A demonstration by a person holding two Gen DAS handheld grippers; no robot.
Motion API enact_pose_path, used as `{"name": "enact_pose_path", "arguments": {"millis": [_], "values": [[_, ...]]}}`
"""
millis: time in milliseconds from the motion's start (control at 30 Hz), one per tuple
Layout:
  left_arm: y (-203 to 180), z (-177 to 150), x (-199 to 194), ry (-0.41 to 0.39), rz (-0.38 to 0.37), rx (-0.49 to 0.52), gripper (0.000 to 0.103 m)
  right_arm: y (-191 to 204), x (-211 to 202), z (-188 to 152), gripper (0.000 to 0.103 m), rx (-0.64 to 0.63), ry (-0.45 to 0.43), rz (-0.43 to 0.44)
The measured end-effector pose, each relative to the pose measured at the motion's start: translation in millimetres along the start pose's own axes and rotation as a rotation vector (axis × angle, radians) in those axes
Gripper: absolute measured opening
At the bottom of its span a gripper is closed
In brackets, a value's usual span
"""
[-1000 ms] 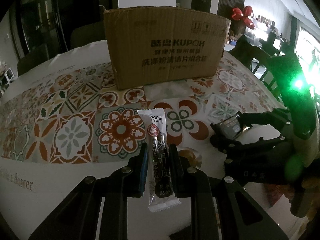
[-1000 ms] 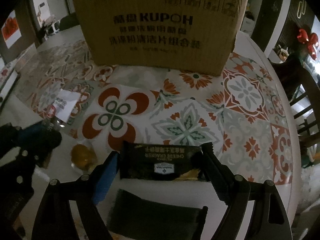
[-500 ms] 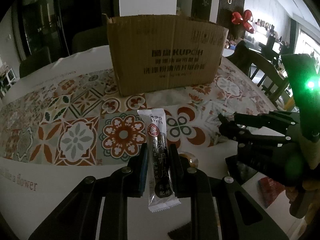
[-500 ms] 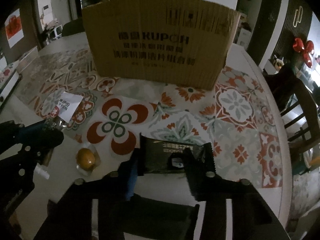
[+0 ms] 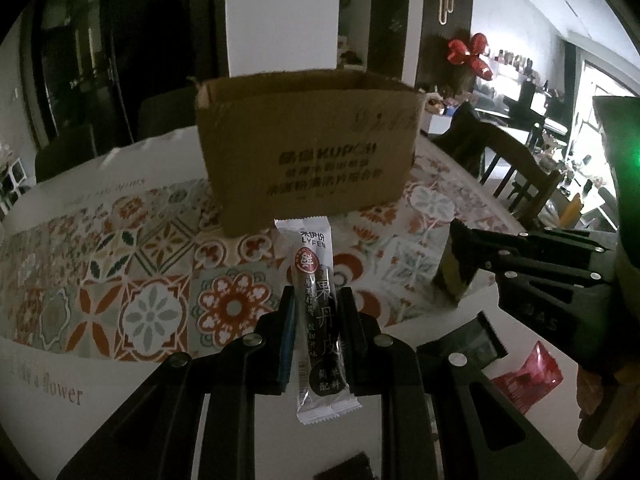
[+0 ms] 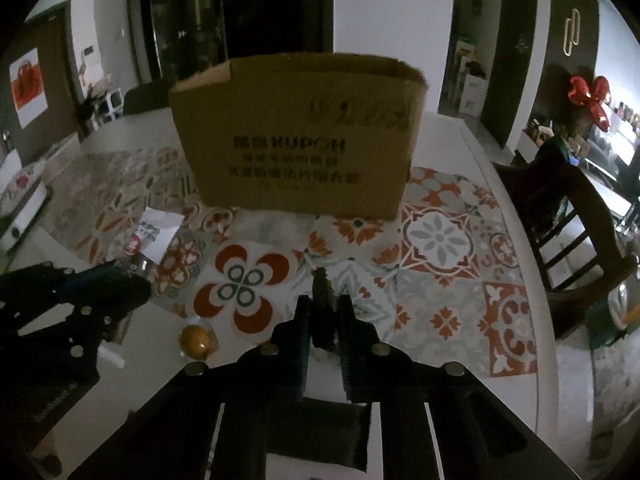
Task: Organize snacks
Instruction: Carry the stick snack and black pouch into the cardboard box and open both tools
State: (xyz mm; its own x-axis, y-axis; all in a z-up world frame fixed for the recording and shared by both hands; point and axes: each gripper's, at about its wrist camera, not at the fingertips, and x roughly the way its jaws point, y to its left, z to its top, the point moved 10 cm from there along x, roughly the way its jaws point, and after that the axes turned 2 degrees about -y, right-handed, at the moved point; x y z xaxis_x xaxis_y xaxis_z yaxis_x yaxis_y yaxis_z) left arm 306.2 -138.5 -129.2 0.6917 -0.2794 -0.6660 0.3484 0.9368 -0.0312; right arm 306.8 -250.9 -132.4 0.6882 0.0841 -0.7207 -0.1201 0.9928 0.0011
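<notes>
Where grippers point, cardboard box (image 5: 310, 148)

The cardboard box (image 5: 308, 148) hides its inside; its printed lettering is blurred; the red packet (image 5: 526, 380) is partly covered.

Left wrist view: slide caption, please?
Left gripper shut on white snack stick, facing the open cardboard box on the patterned tablecloth.

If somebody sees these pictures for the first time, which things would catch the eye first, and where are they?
Probably the open cardboard box, standing upright at the middle of the patterned tablecloth. Next, the long snack stick clamped upright in the left gripper, just in front of the box. To its right, the right gripper is shut on a dark packet, held above the table.
</notes>
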Motion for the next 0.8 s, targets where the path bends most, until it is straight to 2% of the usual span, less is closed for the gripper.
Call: {"name": "enact_pose_path", "arguments": {"millis": [367, 567, 800], "values": [[0.5, 45.6, -13.0, -0.076, -0.029, 0.0, 0.021, 0.6, -34.5, 37.1, 0.012, 0.023, -0.111, 0.021], [5.4, 87.7, -21.5, -0.136, -0.04, 0.026, 0.021, 2.1, -55.3, 83.5, 0.012, 0.012, -0.215, 0.023], [12.3, 134.0, -19.5, -0.165, -0.056, 0.048, 0.021, 6.6, -69.9, 137.2, 0.012, -0.019, -0.309, 0.038]]}}
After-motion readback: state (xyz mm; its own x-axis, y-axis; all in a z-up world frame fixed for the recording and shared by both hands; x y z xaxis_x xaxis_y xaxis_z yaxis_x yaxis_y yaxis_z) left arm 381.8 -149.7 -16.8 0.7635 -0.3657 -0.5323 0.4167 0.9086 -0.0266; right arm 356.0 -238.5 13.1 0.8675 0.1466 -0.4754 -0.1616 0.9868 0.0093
